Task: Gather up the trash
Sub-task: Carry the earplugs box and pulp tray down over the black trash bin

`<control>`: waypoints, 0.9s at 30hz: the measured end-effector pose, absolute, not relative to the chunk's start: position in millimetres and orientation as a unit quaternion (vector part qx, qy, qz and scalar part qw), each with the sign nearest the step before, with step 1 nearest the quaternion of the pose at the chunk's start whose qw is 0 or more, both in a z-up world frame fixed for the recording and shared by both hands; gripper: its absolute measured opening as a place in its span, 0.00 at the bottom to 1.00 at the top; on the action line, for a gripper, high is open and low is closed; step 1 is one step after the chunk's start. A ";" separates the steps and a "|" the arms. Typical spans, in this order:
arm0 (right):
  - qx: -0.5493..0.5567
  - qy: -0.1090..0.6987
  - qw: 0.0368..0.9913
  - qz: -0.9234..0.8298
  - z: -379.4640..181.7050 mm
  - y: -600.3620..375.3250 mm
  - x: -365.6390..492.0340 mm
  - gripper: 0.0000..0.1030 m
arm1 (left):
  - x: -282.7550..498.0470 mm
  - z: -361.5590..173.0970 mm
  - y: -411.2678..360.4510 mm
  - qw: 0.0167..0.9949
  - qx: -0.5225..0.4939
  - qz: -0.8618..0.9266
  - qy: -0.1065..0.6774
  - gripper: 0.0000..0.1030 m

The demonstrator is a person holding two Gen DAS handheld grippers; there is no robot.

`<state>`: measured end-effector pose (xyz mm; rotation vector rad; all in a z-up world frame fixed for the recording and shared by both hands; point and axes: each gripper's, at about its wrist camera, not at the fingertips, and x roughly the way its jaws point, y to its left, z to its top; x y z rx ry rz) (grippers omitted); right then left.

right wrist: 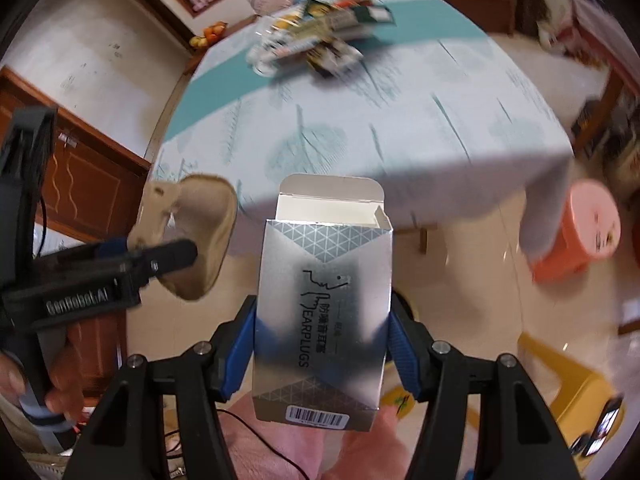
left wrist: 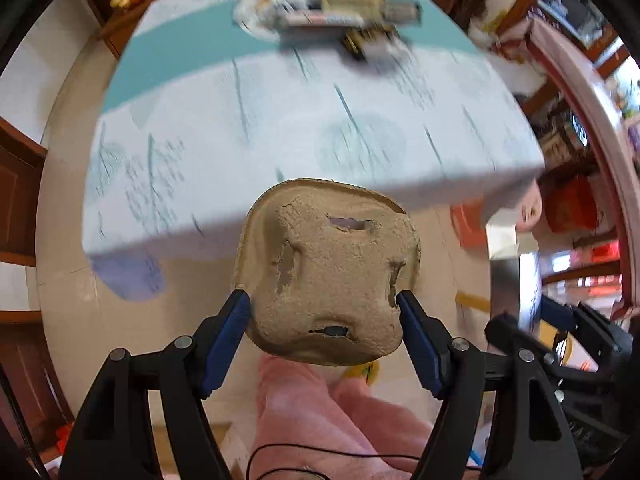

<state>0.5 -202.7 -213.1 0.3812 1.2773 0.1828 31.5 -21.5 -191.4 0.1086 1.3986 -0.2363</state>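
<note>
My left gripper (left wrist: 323, 304) is shut on a brown moulded-pulp cup carrier (left wrist: 326, 272), held in the air in front of the table's near edge. The carrier also shows at the left of the right wrist view (right wrist: 200, 236), with the left gripper (right wrist: 160, 258) on it. My right gripper (right wrist: 322, 324) is shut on a silver earplugs box (right wrist: 324, 312) with its top flap open. The box shows as a silver blur in the left wrist view (left wrist: 516, 276). A pile of packaging trash (left wrist: 328, 12) lies at the table's far end; it also shows in the right wrist view (right wrist: 316, 44).
The table (left wrist: 280, 128) has a pale blue patterned cloth. A pink and orange stool (right wrist: 576, 232) stands at the table's right corner and a yellow plastic stool (right wrist: 568, 384) lower right. Wooden cabinets (right wrist: 88, 184) line the left wall. Pink trousers (left wrist: 328, 420) are below the grippers.
</note>
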 end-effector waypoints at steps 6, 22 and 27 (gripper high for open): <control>0.241 0.612 0.751 0.057 -257.7 -225.3 -34.9 0.59 | -3.4 -227.3 -54.5 0.729 0.100 -0.122 0.667 0.71; 0.381 0.635 0.670 -0.047 -428.1 -246.5 -92.2 0.60 | -17.9 -399.1 -95.2 0.666 0.151 -0.165 0.712 0.71; 0.405 0.633 0.656 -0.075 -472.3 -249.3 -93.1 0.60 | -9.1 -453.7 -102.7 0.646 0.170 -0.170 0.725 0.71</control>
